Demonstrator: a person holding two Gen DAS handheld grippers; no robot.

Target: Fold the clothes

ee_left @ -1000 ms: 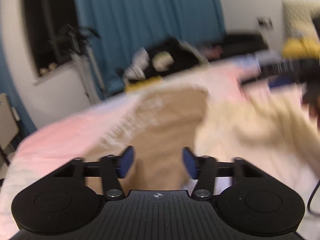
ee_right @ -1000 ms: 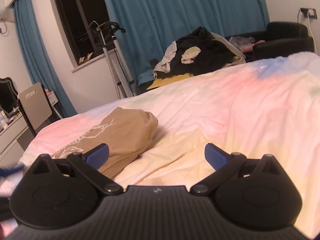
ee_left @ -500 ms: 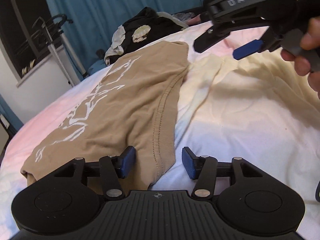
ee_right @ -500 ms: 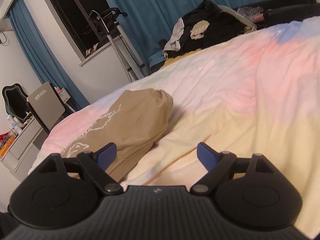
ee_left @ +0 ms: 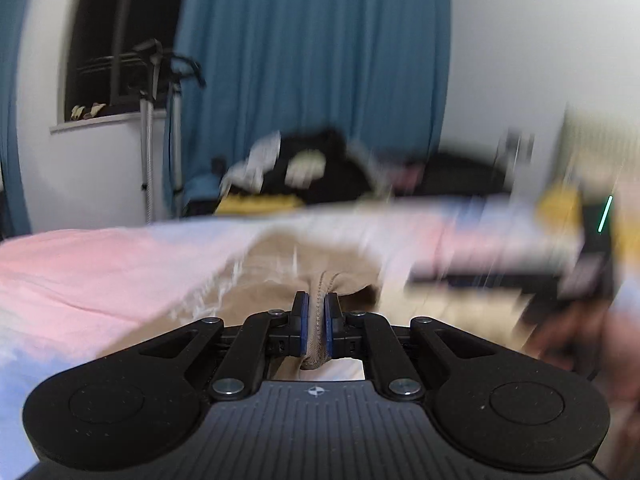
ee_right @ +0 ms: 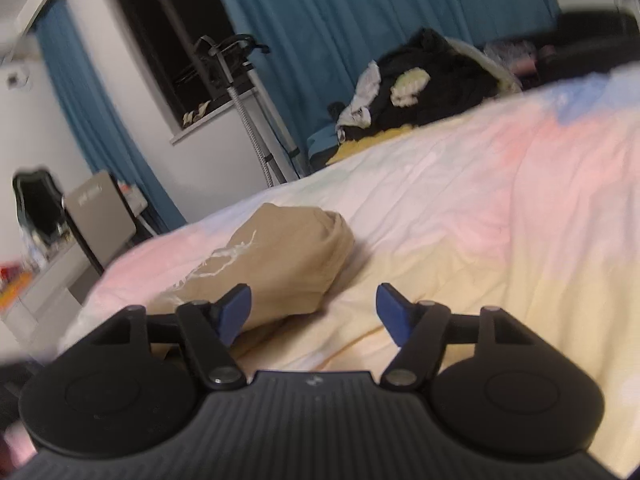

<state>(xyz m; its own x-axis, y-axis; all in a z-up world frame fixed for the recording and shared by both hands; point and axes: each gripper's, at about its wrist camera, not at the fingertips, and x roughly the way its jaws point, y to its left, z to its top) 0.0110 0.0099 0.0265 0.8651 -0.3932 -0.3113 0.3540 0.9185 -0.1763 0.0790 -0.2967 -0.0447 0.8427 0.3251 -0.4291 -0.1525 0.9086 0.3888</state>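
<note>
A tan garment with a white print [ee_right: 280, 264] lies folded on the pastel bedspread [ee_right: 500, 208]. In the left wrist view my left gripper [ee_left: 316, 320] is shut on the stitched edge of the tan garment [ee_left: 320, 280], which bunches up in front of the pads. My right gripper [ee_right: 314, 310] is open and empty, low over the bed, with its left fingertip beside the garment's near end. The right gripper also shows in the left wrist view [ee_left: 540, 276] as a dark blur at the right.
A pile of dark and light clothes [ee_right: 420, 88] lies beyond the bed's far edge against blue curtains [ee_right: 360, 20]. A stand with a pole [ee_right: 248, 92] is by the window. A chair [ee_right: 100, 216] and dresser stand at the left.
My left gripper has shut on the garment's stitched edge and lifted it, and its view swung up. My right gripper has come closer to the garment and stays open.
</note>
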